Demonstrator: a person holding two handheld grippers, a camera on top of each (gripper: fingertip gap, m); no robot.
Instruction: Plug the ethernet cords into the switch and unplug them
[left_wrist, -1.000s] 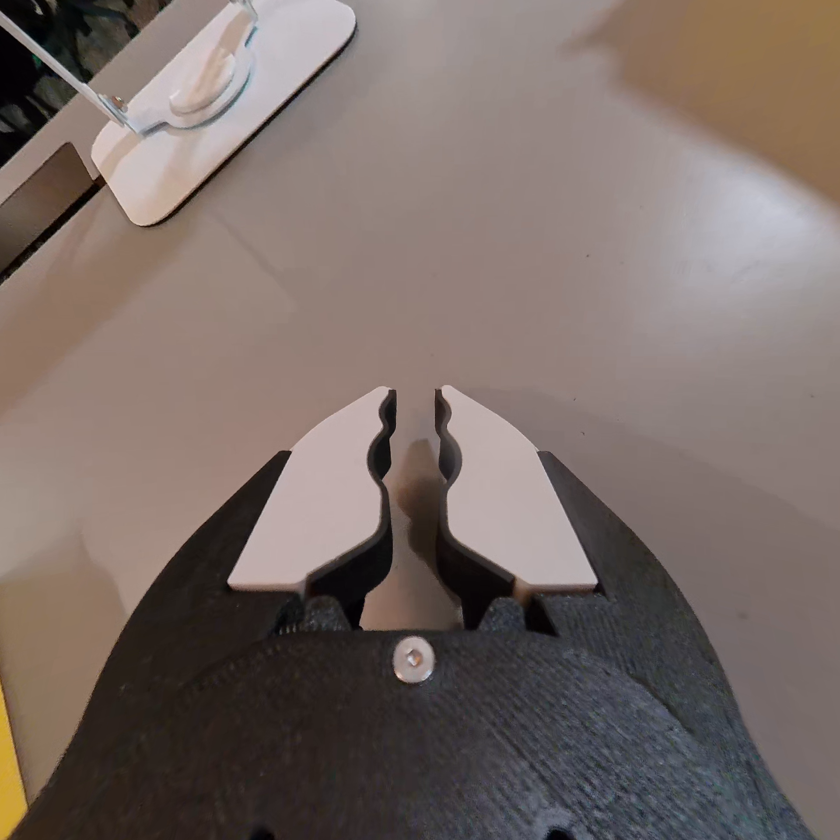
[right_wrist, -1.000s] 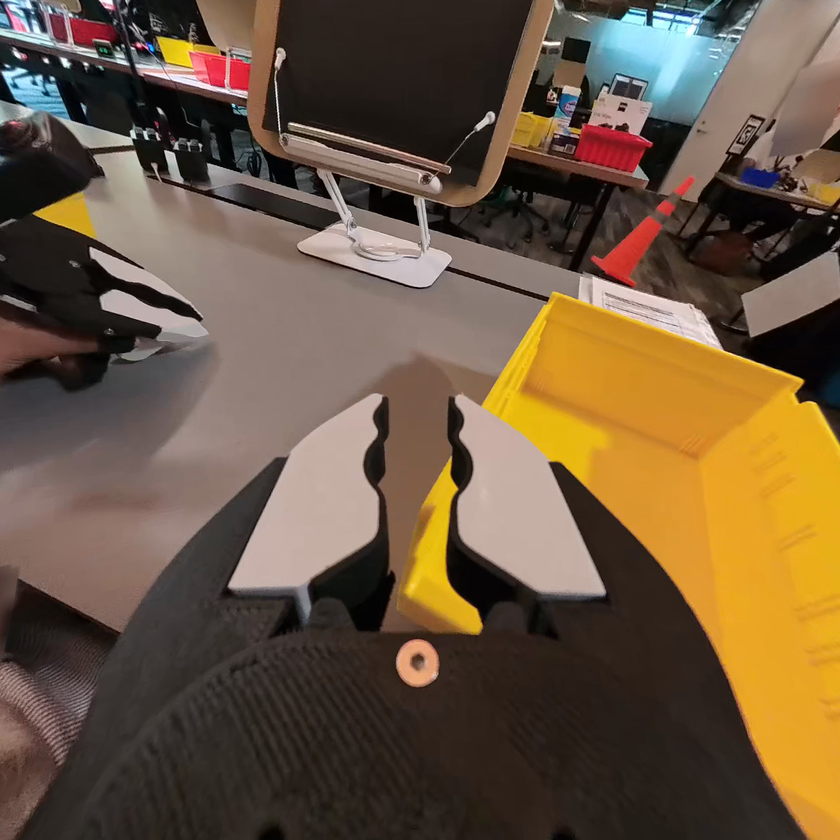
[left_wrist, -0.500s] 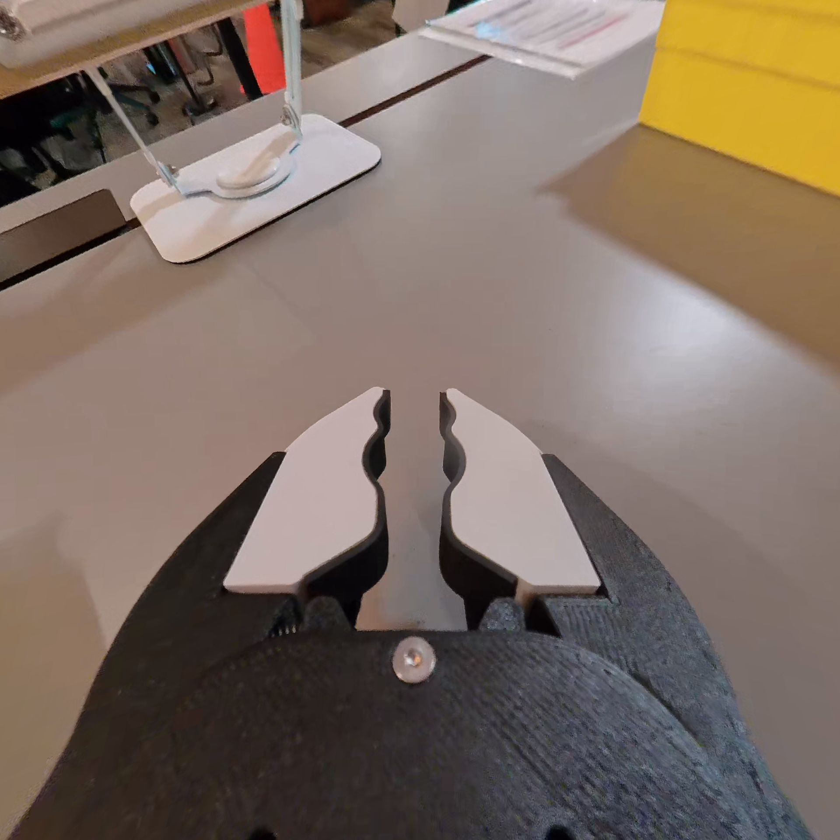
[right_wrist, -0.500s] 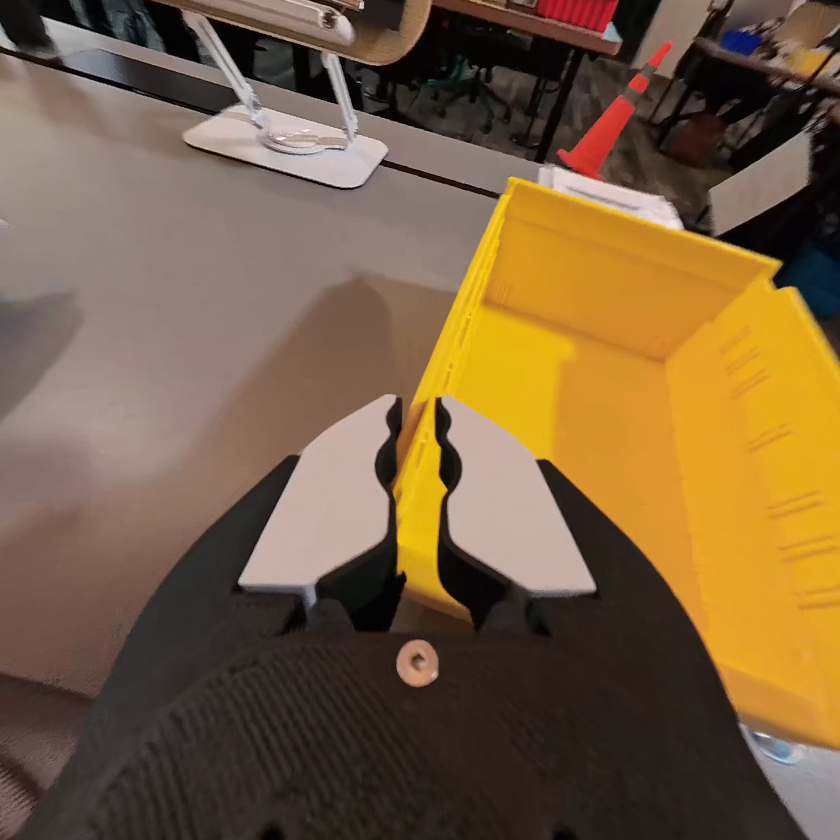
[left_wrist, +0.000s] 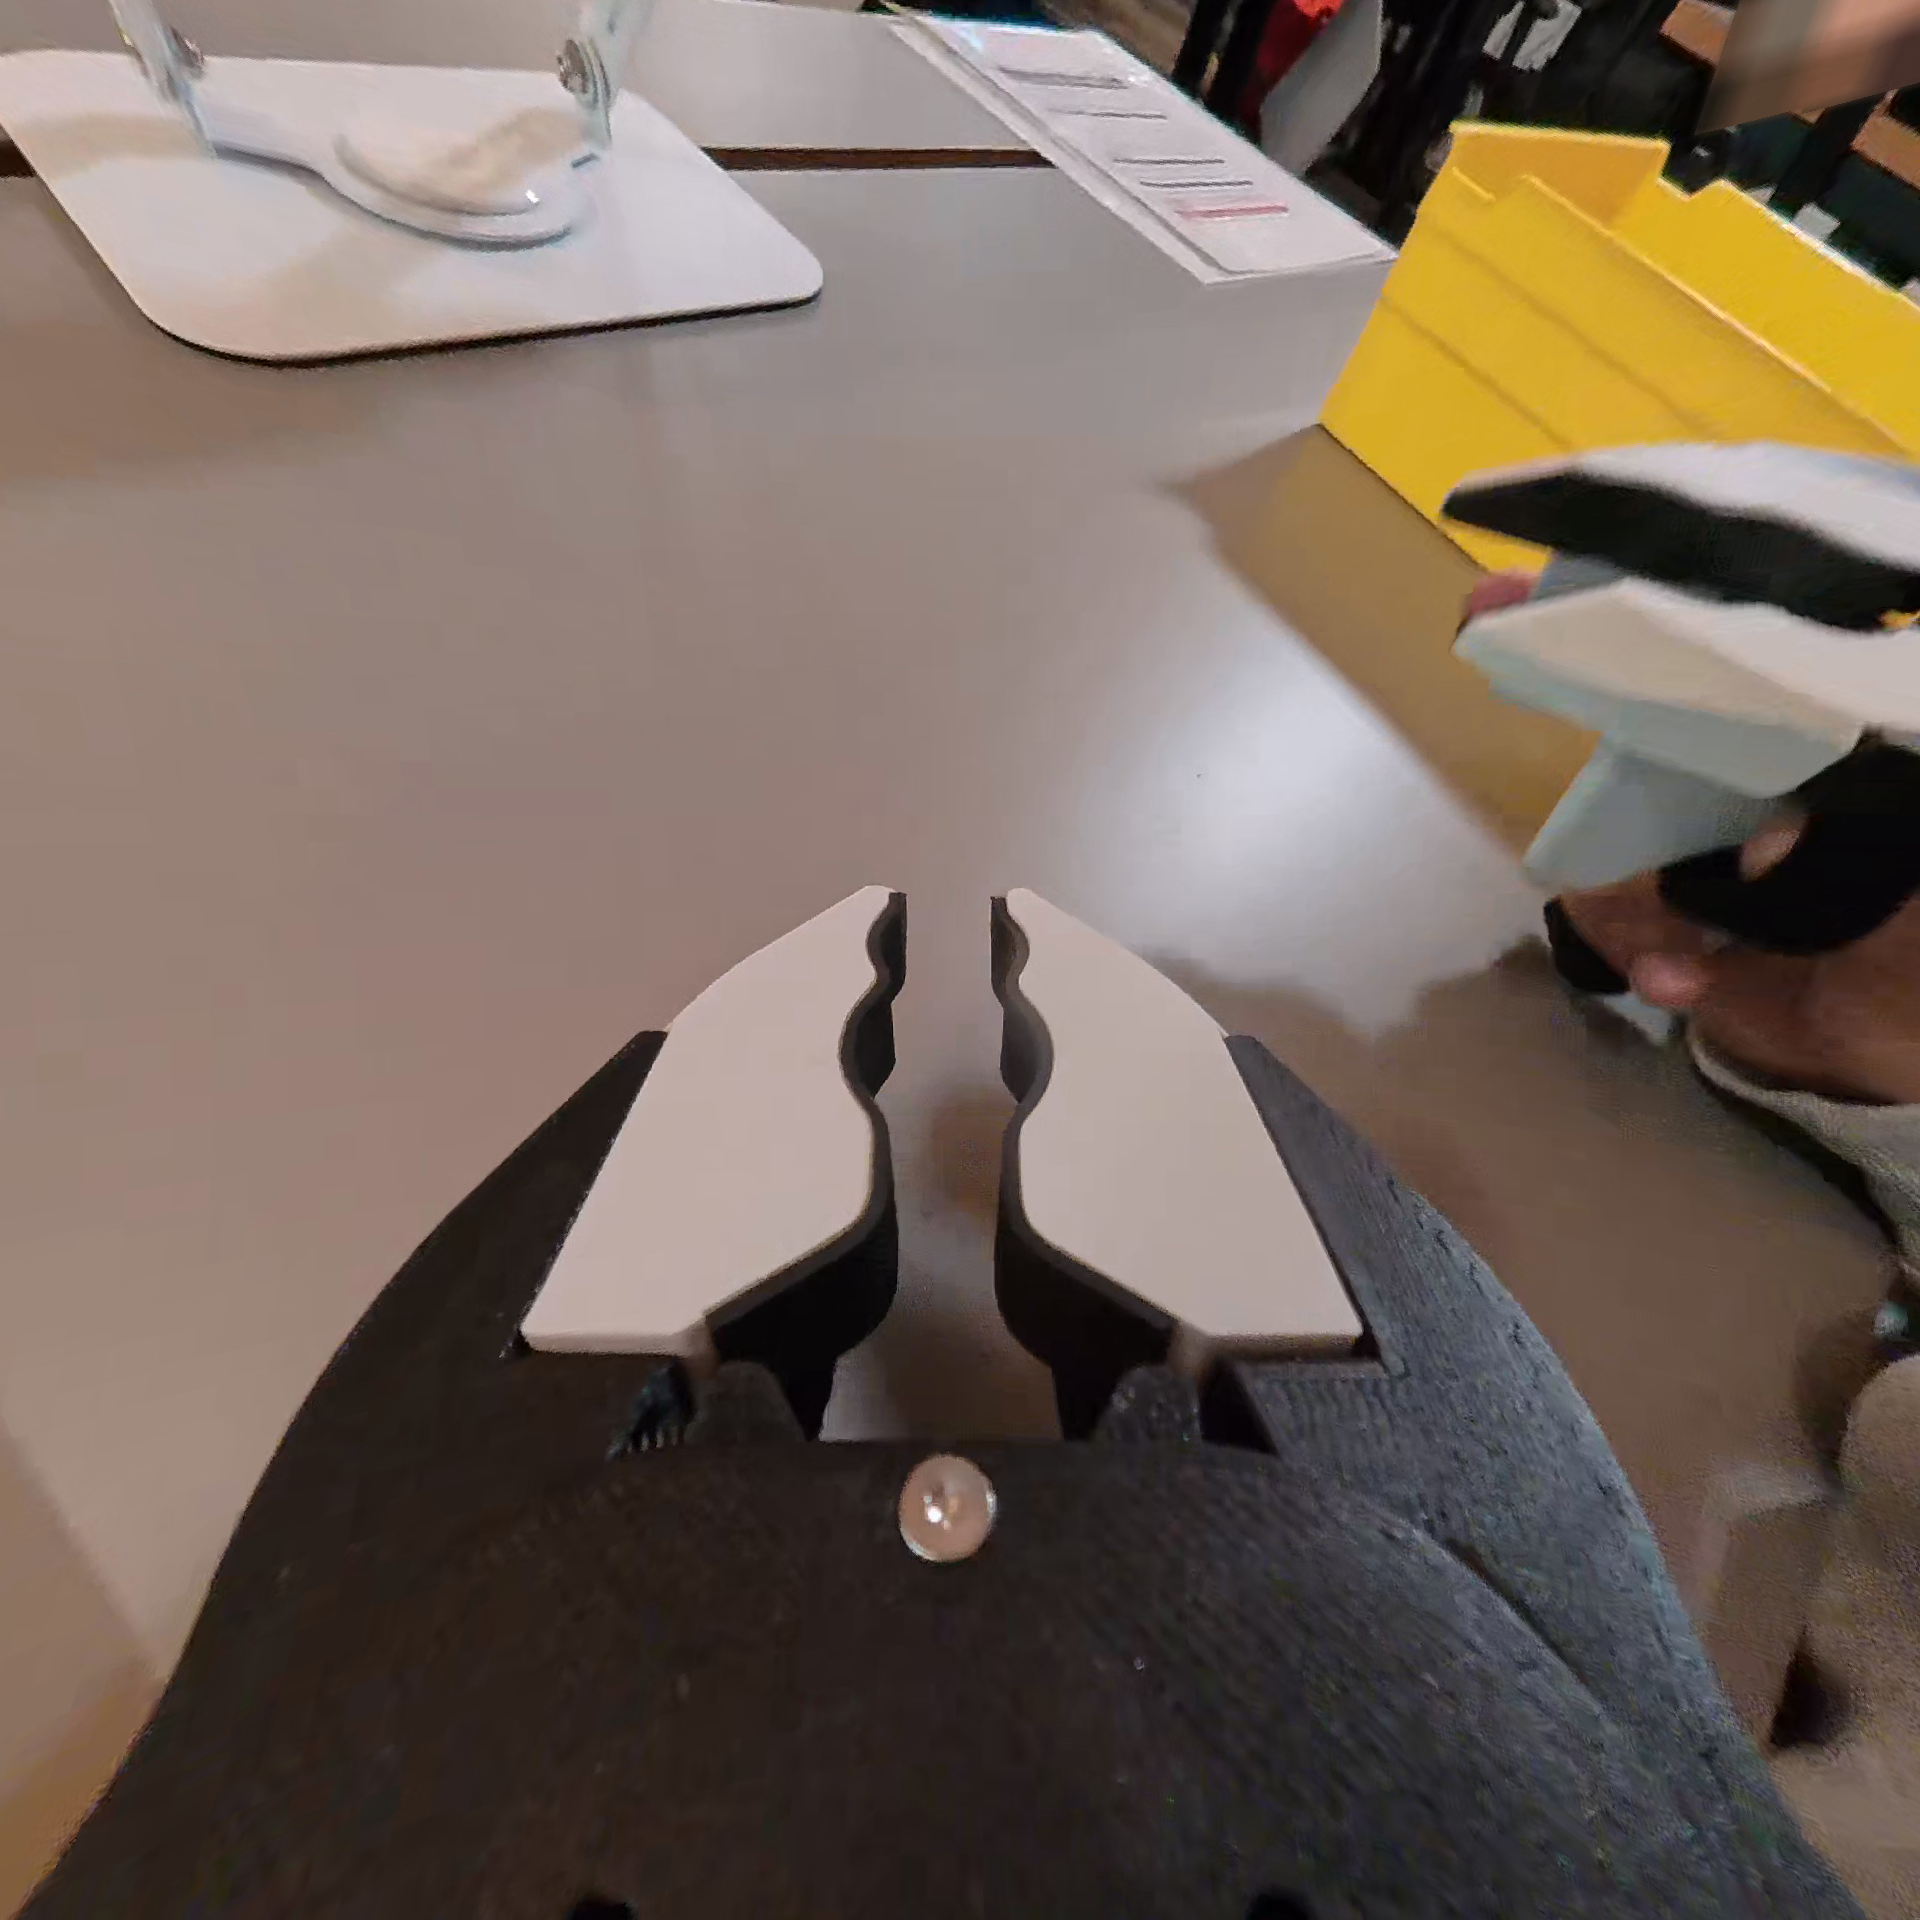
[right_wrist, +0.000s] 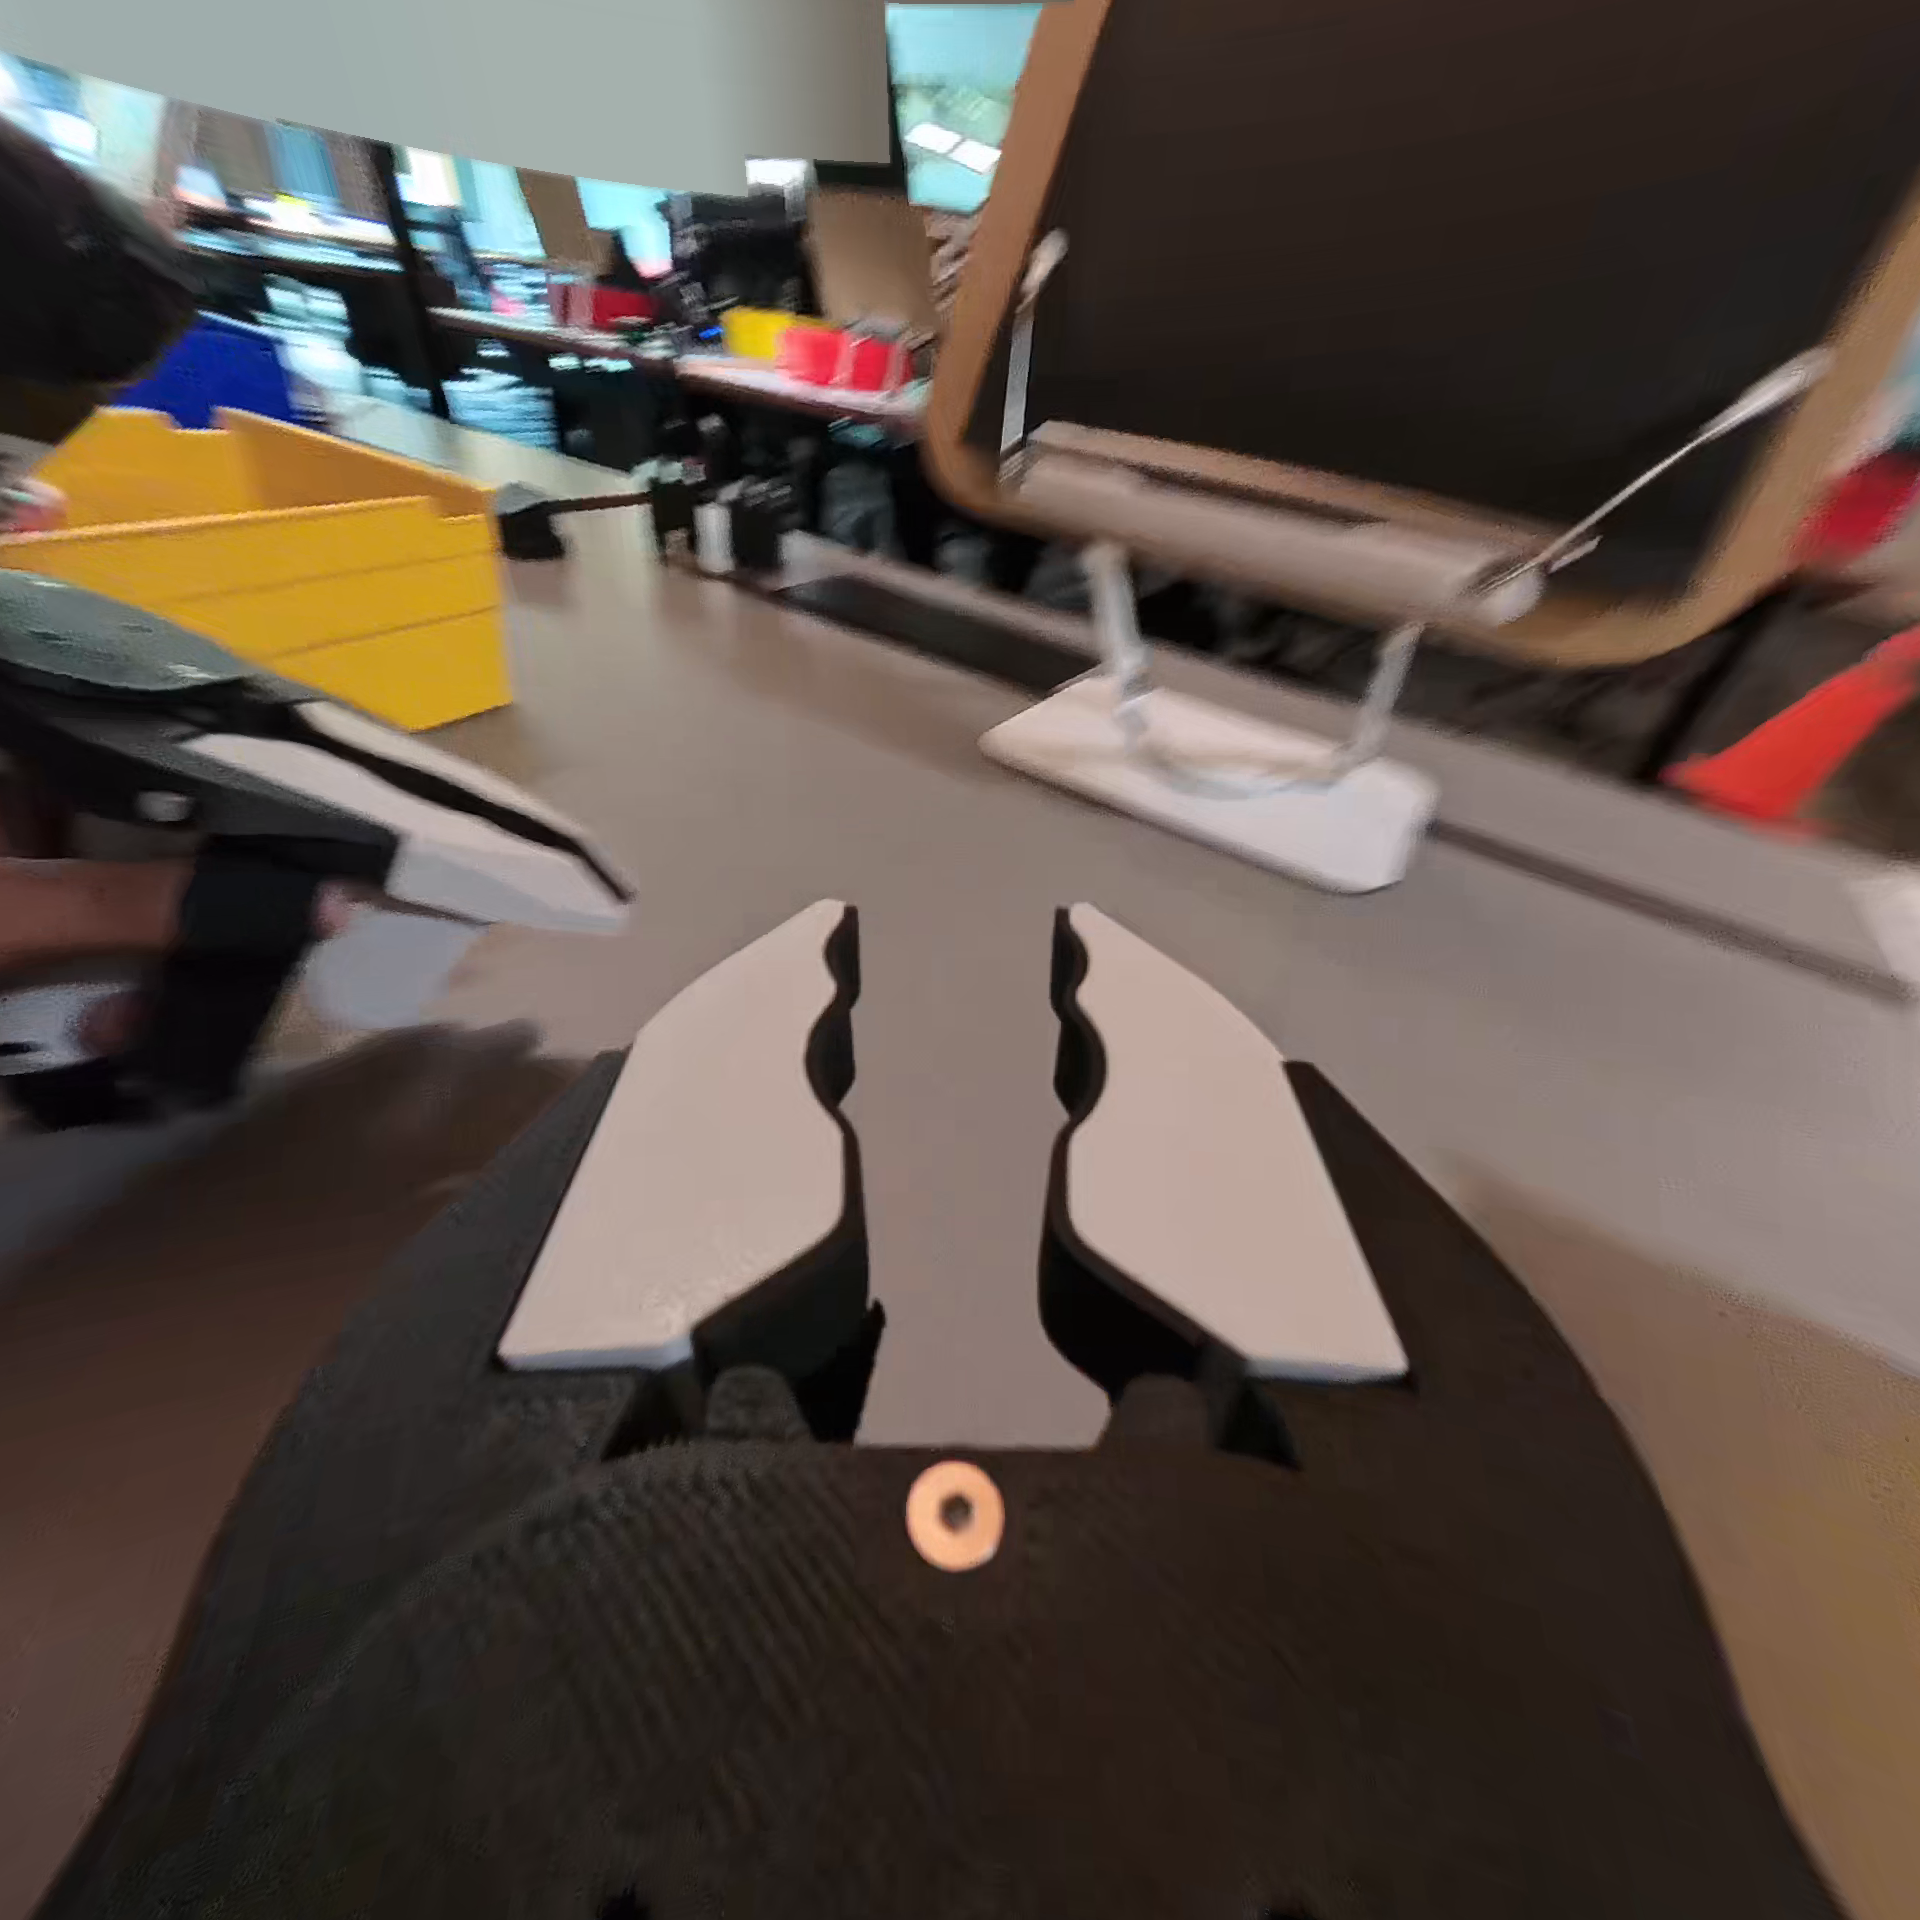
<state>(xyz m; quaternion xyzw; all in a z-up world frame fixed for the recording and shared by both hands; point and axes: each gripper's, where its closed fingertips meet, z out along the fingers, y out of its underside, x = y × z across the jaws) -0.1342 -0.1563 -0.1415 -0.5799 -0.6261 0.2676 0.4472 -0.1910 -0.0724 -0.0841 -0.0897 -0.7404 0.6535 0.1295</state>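
Left gripper (left_wrist: 948, 904) slightly parted, empty, over bare table (left_wrist: 520, 644). Right gripper (right_wrist: 956, 914) wider apart, also empty, hovering just right of left one. No cords, no switch visible in either view, so direction to them cannot be told. Counted: two yellow bins (left_wrist: 1621, 301) (right_wrist: 312, 592), one white stand (right_wrist: 1226, 800) ahead, one paper sheet (left_wrist: 1143, 145).

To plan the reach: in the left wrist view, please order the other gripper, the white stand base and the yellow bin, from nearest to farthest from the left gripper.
1. Other gripper, right.
2. Yellow bin, far right.
3. White stand base, far left.
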